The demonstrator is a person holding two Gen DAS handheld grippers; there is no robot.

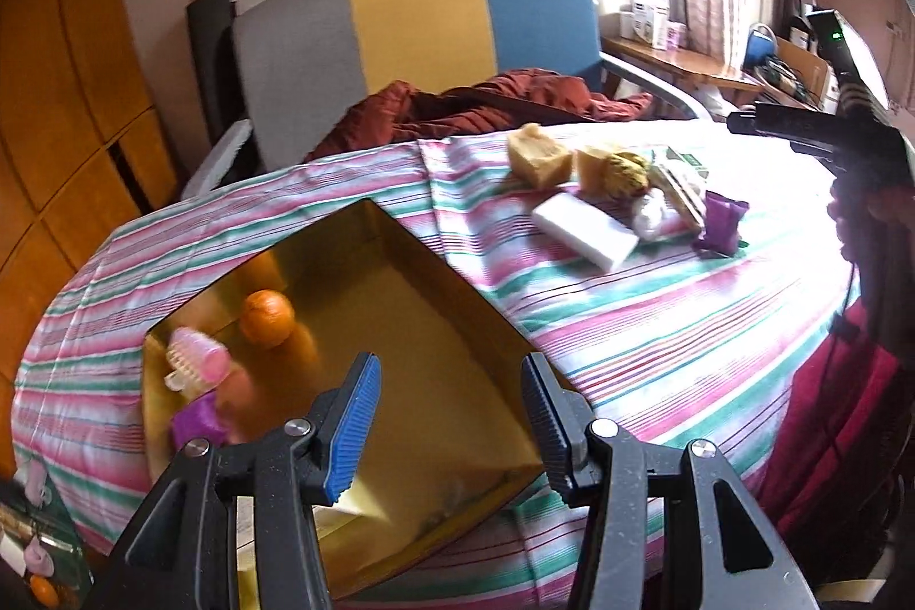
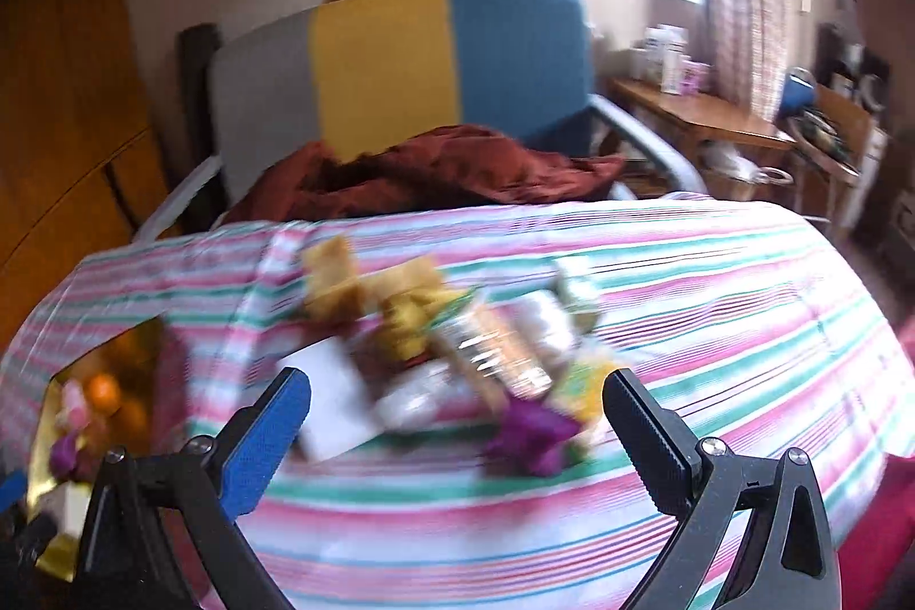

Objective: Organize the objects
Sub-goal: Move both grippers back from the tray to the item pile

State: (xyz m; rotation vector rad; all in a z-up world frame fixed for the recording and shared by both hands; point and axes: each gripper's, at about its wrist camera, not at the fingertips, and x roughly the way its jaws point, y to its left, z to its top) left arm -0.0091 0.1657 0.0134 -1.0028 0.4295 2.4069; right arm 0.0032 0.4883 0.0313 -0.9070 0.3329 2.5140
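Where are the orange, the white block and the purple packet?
orange (image 1: pixel 266 333), left wrist view, middle of its peel.
white block (image 1: pixel 584 231), left wrist view, top face.
purple packet (image 1: pixel 721 222), left wrist view, middle of the wrapper.

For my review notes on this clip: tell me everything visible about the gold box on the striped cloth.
The gold box is an open, lidless carton with shiny, mirror-like gold inner walls, apparently foil-faced card. It sits on the striped cloth at the table's left end, one corner pointing toward the loose items. Inside lie an orange, a pink brush and a purple wrapped item, all grouped at one end.
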